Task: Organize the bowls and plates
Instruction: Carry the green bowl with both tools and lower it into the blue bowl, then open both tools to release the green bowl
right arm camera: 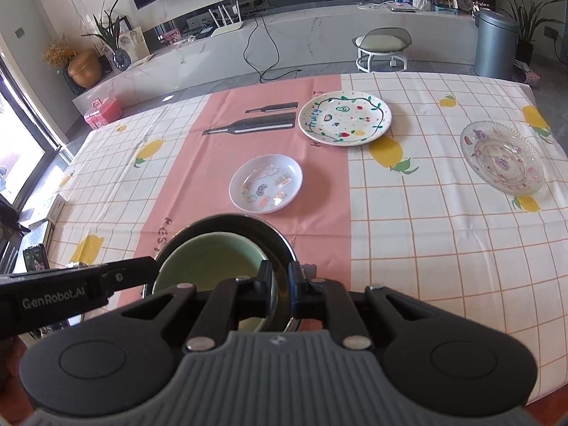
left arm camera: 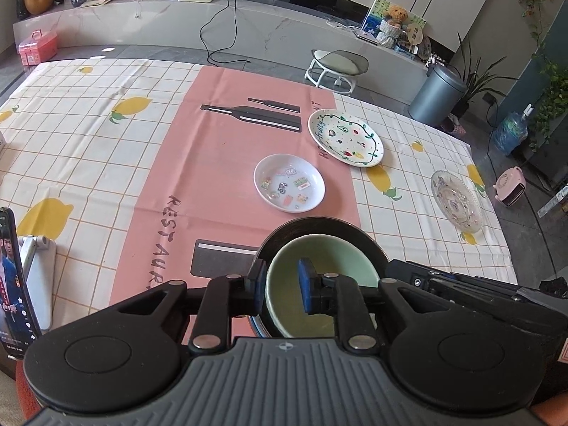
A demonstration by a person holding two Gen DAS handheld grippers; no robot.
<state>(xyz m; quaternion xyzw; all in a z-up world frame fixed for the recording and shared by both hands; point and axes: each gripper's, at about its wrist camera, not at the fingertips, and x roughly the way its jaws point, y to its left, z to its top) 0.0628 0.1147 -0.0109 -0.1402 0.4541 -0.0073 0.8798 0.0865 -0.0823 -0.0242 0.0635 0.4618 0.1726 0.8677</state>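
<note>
The left gripper (left arm camera: 282,285) had its fingers (left arm camera: 307,285) standing a little apart around the near-left rim of the green bowl (left arm camera: 319,255), one pad outside the wall and one inside, though whether they actually pinched it could not be told. The right gripper (right arm camera: 282,284) had its fingers clamped on the near-right rim of the black bowl (right arm camera: 227,222). The green bowl sat nested inside the black one, at the near edge of the pink strip on the bench (right arm camera: 443,248). By the look of it, this was the stacking step, with the green bowl just seated. Both grippers came in low from the near side, angled slightly down. Farther out waited the small white dish (right arm camera: 266,183), the fruit plate (right arm camera: 344,117) and, far right, the glass plate (right arm camera: 502,158). Next, a release and a reach toward the dish seemed likely.
</note>
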